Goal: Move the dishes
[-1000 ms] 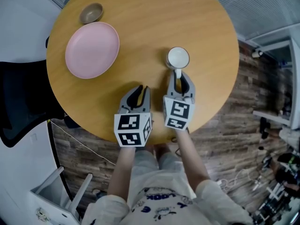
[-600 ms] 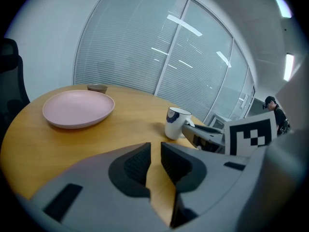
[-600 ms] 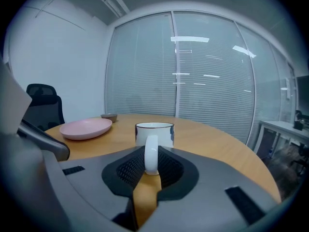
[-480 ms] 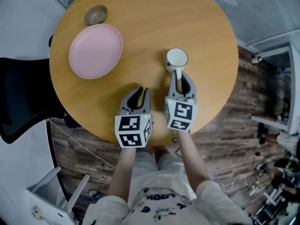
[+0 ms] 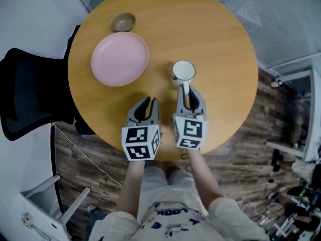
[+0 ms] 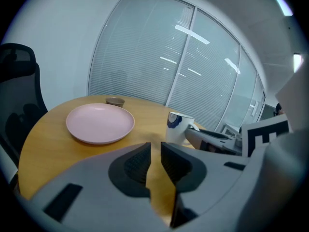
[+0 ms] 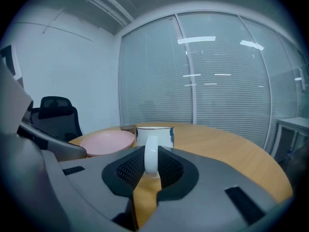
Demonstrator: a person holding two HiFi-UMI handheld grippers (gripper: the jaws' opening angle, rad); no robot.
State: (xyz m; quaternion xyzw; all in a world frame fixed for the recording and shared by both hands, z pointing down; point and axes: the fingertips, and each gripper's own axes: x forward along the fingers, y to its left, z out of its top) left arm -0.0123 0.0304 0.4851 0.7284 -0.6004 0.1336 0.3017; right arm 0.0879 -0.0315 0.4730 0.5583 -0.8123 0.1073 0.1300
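Note:
A white mug (image 5: 183,71) with a dark rim stands upright right of the table's centre. My right gripper (image 5: 188,90) is shut on its handle (image 7: 151,154), having just closed the last bit onto it; the mug's base is hidden behind the jaws. My left gripper (image 5: 149,100) hangs beside it to the left, open by a narrow gap (image 6: 155,149) with nothing between the pads. A pink plate (image 5: 119,59) lies at the table's left, and a small brown bowl (image 5: 123,21) sits just beyond it.
The round wooden table (image 5: 220,39) carries only these dishes. A black office chair (image 5: 30,94) stands at its left side. Glass walls with blinds (image 6: 159,66) close the room behind, and a white desk edge (image 7: 289,127) shows at the right.
Both grippers have shifted left across the table toward the pink plate, the right one taking the mug along. The head view has also swung, so the table sits further right in the picture.

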